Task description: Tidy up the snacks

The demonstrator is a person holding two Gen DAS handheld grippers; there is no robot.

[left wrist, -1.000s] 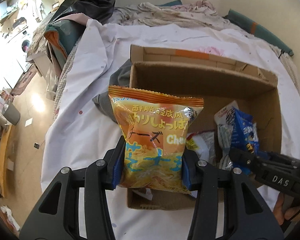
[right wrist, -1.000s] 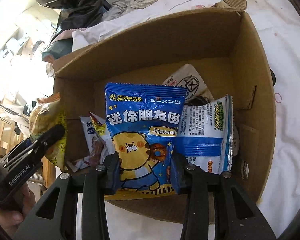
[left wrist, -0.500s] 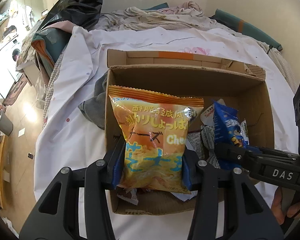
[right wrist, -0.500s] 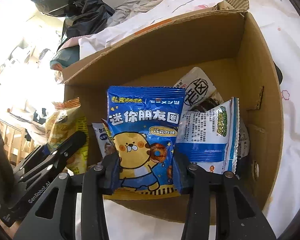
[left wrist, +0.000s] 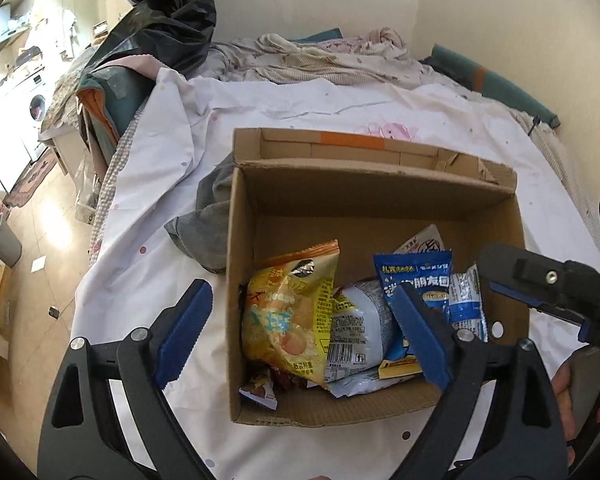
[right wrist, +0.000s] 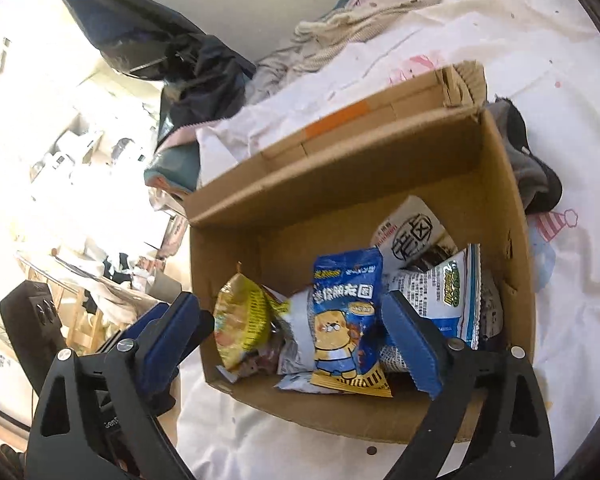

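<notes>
An open cardboard box (left wrist: 340, 208) stands on a white sheet. Inside at the left lies an orange-yellow chip bag (left wrist: 288, 312), free of my left gripper (left wrist: 302, 290), whose jaws are opening wide above it. A blue bag with a cartoon animal (right wrist: 346, 320) leans in the middle of the box (right wrist: 340, 184), and the pads of my right gripper (right wrist: 292, 299) stand apart from it as those jaws open too. White snack packets (left wrist: 360, 328) lie between and behind the two bags. The right gripper (left wrist: 540, 292) also shows at the right edge of the left wrist view.
A grey cloth (left wrist: 208, 220) lies against the box's left side. Crumpled bedding (left wrist: 320, 56) and a black plastic bag (left wrist: 164, 12) sit at the back. The bed's left edge drops to the floor (left wrist: 32, 216). A person's hand (left wrist: 568, 392) holds the right gripper.
Both grippers went from shut to open. The orange-yellow bag and the blue bag dropped out of the pads and now rest in the box. The right view has pulled up a little.
</notes>
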